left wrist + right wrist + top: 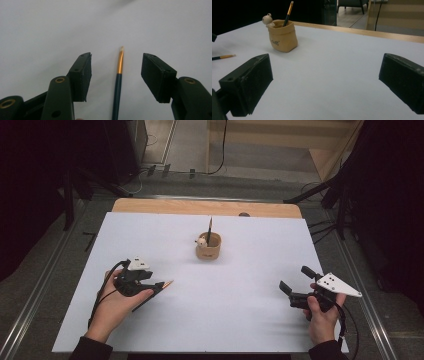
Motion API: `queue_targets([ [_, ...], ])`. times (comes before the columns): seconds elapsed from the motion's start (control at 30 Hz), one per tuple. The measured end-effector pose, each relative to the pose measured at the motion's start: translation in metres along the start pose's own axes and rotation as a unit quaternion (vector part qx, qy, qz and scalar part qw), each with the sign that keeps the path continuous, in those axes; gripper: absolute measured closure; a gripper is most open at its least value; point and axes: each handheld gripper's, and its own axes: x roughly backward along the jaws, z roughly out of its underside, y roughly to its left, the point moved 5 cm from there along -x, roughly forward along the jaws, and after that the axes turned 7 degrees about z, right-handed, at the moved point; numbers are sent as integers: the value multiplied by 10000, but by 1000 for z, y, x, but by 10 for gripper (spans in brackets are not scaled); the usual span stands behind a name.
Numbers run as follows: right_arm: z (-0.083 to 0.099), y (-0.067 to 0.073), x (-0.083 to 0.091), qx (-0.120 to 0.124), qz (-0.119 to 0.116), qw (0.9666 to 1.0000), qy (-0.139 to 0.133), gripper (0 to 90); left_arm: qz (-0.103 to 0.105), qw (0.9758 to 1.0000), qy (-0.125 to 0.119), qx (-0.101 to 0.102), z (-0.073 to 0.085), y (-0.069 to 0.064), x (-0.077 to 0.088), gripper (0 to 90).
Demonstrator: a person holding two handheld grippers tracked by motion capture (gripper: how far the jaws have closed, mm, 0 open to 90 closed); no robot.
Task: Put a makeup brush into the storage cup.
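On the near left of the desk (210, 320), the left tool (116, 75) straddles a brush (117, 85) lying flat, jaws half open and clear of its shaft, seemingly lined up for pickup. The right tool (295, 287) waits wide open and empty. Farther back stands a pot (283, 37); the right gripper view reveals its second brush (288, 12) and small figure (267, 20).

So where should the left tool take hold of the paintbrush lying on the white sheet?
Probably on the dark handle just behind the gold ferrule. The paintbrush lies flat on the sheet, lengthwise between the open jaws of the left tool, so come from above and close across its thin shaft.
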Motion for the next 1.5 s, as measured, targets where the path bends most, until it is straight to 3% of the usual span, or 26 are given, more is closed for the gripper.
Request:
queue_targets([
  [0.2,0,1,-1,21,-1,10000,16,0,-66,9994,328,22,-2,1,-5,457],
  [0.4,1,0,-1,22,2,10000,19,0,-65,9972,743,43,2,2,-10,484],
  [0.47,1,0,-1,19,5,10000,22,0,-48,9970,770,87,2,3,-11,491],
  [0.57,1,0,-1,8,11,10000,27,0,-107,9955,942,44,3,4,-11,534],
  [0.8,2,0,-2,1,-7,10000,55,0,21,9914,1305,-134,4,1,-14,644],
  [0.9,2,0,-2,9,-11,10000,65,0,-47,9889,1464,-231,5,-1,-18,665],
  [1.23,2,-1,-2,-64,-19,10000,52,0,-115,9863,1624,-273,2,-3,-26,695],
  [1.5,2,-1,-2,-88,-24,9999,48,0,-46,9840,1754,-299,2,-1,-29,739],
])
